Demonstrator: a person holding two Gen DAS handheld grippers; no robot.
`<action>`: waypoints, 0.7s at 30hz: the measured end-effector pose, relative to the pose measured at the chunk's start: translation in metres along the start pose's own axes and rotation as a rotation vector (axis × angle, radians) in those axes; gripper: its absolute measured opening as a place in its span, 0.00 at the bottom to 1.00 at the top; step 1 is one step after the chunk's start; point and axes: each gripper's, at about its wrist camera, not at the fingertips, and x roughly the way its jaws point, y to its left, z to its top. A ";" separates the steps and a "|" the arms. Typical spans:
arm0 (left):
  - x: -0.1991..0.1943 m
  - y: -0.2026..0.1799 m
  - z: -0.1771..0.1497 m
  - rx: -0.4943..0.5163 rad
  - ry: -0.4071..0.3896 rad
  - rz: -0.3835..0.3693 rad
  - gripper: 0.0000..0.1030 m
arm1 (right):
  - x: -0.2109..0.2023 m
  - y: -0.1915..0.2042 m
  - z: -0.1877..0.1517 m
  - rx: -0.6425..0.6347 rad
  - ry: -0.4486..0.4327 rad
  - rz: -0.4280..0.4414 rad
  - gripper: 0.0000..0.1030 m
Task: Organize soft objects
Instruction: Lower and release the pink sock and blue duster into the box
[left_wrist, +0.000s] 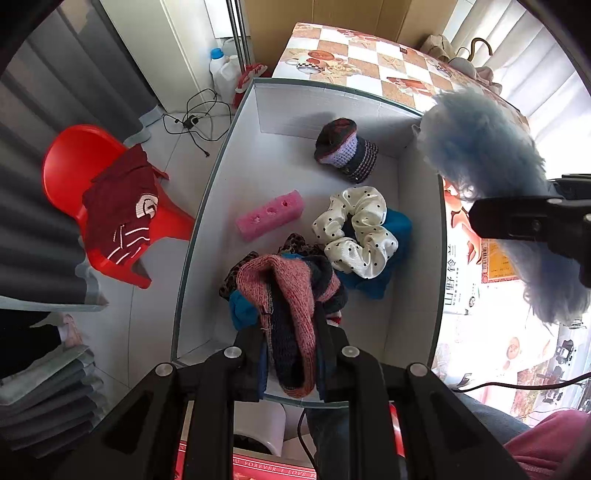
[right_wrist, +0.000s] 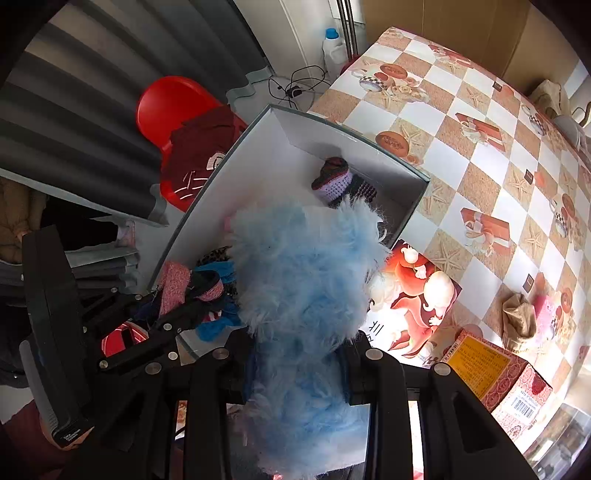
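between the fingers of the left claw (left_wrist: 291, 354), at the near edge of the white box (left_wrist: 236, 122), hangs a pink and dark knitted piece (left_wrist: 291, 295); the claw is clamped tight on it and points straight down into the box. under and beside that knit lies a heap of other soft things: a blue cloth (left_wrist: 242, 312), a leopard-print piece (left_wrist: 236, 269), and just to the right a white scrunchie with black dots (left_wrist: 360, 230) lying on another blue fabric (left_wrist: 399, 225). farther in, a pink foam block with holes (left_wrist: 269, 215) lies alone on the box floor, and near the far wall sits a small knitted hat in dark, red and pale lilac bands (left_wrist: 345, 151).

over the right rim of the box, the right claw (right_wrist: 295, 365) is closed on a fluffy light-blue piece (right_wrist: 306, 266), whose long fur spills out above and below the fingers and hides much of the box interior in the right wrist view. the fluffy piece hangs above the box's right side, not resting on anything visible.

the box stands on a worktop covered with a checkered cloth (right_wrist: 461, 122). to the right of the box lie a printed card with red figures (right_wrist: 417, 291), a red and yellow carton (right_wrist: 495, 376), and a tan knitted item (right_wrist: 519, 319) well apart. off the worktop, a red plastic chair (left_wrist: 70, 158) carries a dark red garment (left_wrist: 122, 210), with cables (left_wrist: 199, 114) and white bottles (left_wrist: 221, 70) on the floor.
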 end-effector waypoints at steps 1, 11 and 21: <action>0.000 -0.001 0.000 0.002 0.001 0.001 0.21 | 0.000 0.000 0.001 0.000 0.000 0.000 0.34; 0.003 -0.007 0.002 0.023 0.004 0.004 0.21 | 0.001 -0.002 0.006 0.001 -0.009 -0.005 0.34; 0.006 -0.012 0.005 0.035 0.010 0.007 0.21 | 0.000 -0.001 0.012 -0.005 -0.021 -0.002 0.34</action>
